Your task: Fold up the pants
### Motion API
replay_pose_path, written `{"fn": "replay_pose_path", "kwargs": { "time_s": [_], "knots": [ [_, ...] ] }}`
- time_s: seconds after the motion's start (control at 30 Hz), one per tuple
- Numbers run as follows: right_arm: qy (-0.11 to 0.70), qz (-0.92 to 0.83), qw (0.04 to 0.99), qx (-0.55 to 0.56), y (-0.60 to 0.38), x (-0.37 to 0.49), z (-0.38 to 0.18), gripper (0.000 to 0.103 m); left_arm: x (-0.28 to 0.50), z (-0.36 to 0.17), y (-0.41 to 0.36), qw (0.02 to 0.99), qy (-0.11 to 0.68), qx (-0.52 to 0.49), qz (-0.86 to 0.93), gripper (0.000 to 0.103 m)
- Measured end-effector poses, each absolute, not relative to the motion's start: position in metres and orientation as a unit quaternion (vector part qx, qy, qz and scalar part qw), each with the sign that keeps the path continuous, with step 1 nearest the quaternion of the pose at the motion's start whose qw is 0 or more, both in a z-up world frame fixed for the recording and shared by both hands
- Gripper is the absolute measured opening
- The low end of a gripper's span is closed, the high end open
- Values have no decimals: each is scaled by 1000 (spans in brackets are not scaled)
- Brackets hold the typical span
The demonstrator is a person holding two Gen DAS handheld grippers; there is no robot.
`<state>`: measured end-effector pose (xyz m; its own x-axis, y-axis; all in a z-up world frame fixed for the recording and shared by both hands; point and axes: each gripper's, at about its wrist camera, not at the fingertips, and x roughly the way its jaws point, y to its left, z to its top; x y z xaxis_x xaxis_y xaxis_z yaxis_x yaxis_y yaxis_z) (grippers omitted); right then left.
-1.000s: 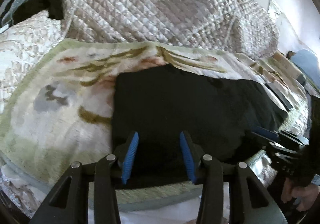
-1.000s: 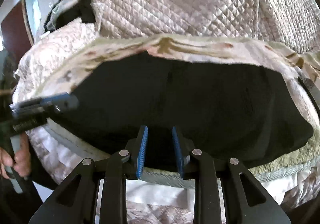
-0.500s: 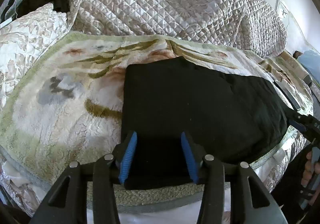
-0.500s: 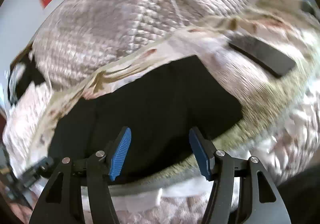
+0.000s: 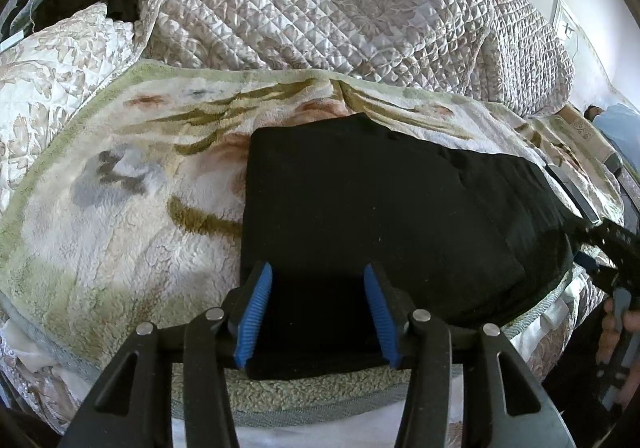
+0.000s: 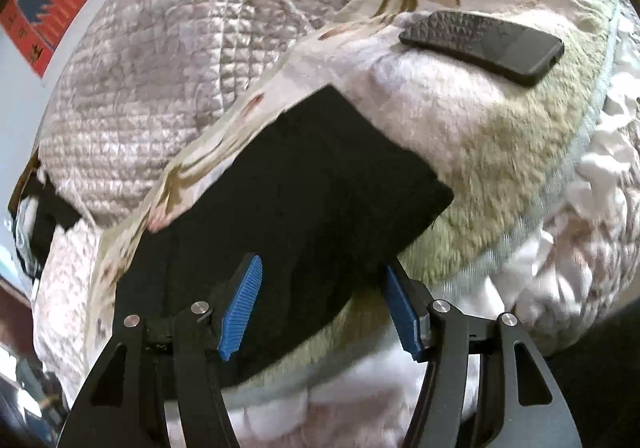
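Now both tools gape, left tool (image 5: 318, 312) and right tool (image 6: 320, 306), over black pants (image 5: 380, 215)

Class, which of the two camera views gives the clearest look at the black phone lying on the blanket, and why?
The right wrist view. There the phone lies whole and unobstructed on the fleece blanket, beyond the black pants. In the left wrist view only a thin, foreshortened sliver of it shows past the pants' far right end.

Bright daylight; fisheye-warped edges; right view motion-blurred.
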<state>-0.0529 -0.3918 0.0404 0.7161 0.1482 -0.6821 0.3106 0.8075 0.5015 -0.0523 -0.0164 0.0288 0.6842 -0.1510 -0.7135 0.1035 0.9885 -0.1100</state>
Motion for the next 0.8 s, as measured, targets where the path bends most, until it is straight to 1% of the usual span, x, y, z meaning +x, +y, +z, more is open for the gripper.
{"fn": "replay_pose_path", "kwargs": {
  "time_s": [0.2,0.27,0.3,0.33,0.43,0.5,0.63,0.8],
  "knots": [
    [355,-50,881,308,-397,-40,51,61,-52,29,-17,917,391,-30,-69,51],
    [360,-57,880,304,-400,-30,48,52,-52,29,-16,917,391,-30,-69,52],
    [370,-60,876,303,-404,-23,44,41,-52,29,-16,917,391,-30,-69,52],
    [376,-63,873,306,-407,-21,41,32,-52,29,-16,917,391,-31,-69,52],
    [367,-54,877,304,-407,-22,49,25,-52,30,-15,918,389,-36,-70,52],
    [358,-35,887,291,-400,-24,63,23,-53,33,-13,919,385,-43,-66,52],
    [336,17,905,259,-371,-20,100,22,-53,43,-5,926,369,-57,-48,52],
    [320,121,920,191,-299,-9,140,22,-53,52,18,932,354,-77,-14,52]
  ]
}}
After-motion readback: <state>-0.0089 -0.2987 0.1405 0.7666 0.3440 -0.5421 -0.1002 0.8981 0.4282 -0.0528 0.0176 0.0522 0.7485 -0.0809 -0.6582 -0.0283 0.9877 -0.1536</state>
